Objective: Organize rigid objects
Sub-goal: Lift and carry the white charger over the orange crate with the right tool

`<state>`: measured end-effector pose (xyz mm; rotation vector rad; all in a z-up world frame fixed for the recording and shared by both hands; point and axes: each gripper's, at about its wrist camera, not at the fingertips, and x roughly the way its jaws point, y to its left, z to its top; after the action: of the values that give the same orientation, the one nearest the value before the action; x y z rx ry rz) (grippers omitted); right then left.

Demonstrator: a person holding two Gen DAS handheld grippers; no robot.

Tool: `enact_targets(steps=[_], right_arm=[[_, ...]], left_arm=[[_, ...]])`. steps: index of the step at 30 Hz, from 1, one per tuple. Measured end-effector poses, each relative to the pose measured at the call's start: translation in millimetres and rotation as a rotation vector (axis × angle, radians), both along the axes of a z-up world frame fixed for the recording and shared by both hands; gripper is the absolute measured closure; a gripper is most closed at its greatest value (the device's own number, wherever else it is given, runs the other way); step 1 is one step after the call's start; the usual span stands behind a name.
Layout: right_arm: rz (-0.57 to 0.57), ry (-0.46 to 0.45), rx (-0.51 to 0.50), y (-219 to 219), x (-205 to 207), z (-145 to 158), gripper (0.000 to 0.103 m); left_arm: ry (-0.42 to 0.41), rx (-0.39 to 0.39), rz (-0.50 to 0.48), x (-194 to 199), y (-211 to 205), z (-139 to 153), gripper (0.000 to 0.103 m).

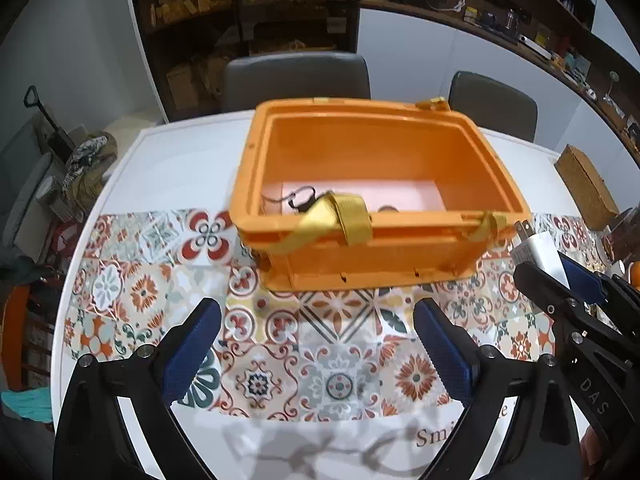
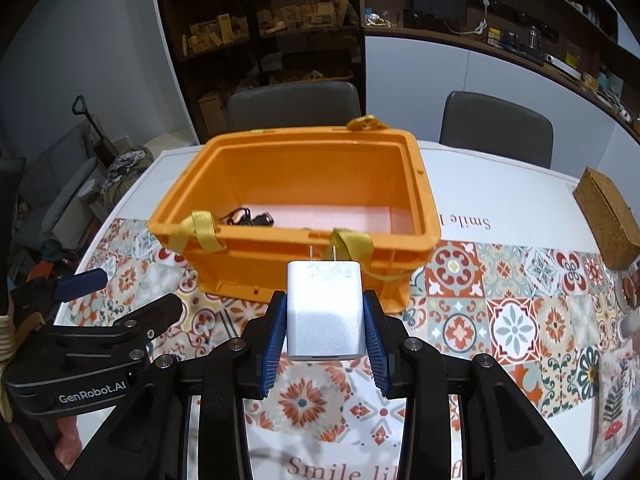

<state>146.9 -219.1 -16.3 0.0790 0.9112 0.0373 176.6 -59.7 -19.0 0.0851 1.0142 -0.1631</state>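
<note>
The right gripper (image 2: 325, 336) is clamped on a white plug (image 2: 325, 312), prongs pointing toward the orange box (image 2: 416, 216), which sits just beyond on the patterned cloth (image 2: 512, 320). The left gripper (image 1: 316, 344) hangs with jaws wide apart and nothing between them, near the box's front wall. Small dark items (image 2: 248, 216) lie inside the box at its left end.

Two grey chairs (image 2: 294, 106) stand behind the white counter (image 2: 500, 196) with its patterned tile cloth (image 2: 516, 280), before dark cluttered shelving (image 2: 264, 32) and a pale wall (image 2: 92, 28).
</note>
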Motion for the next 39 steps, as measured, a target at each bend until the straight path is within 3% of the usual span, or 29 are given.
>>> enact_targets(steps=[11, 21, 39], right_arm=[[0.007, -0.020, 0.009, 6.2, 18.7, 16.6, 0.066], [-0.011, 0.019, 0.054, 0.5, 40.2, 15.7, 0.066], [-0.008, 0.042, -0.021, 1.5, 91.9, 15.4, 0.066]], left_arm=[[-0.062, 0.006, 0.003, 16.0, 2.7, 22.5, 0.000], [-0.073, 0.006, 0.001, 34.3, 3.1, 28.7, 0.000], [-0.051, 0.034, 0.014, 81.5, -0.5, 26.4, 0.000]])
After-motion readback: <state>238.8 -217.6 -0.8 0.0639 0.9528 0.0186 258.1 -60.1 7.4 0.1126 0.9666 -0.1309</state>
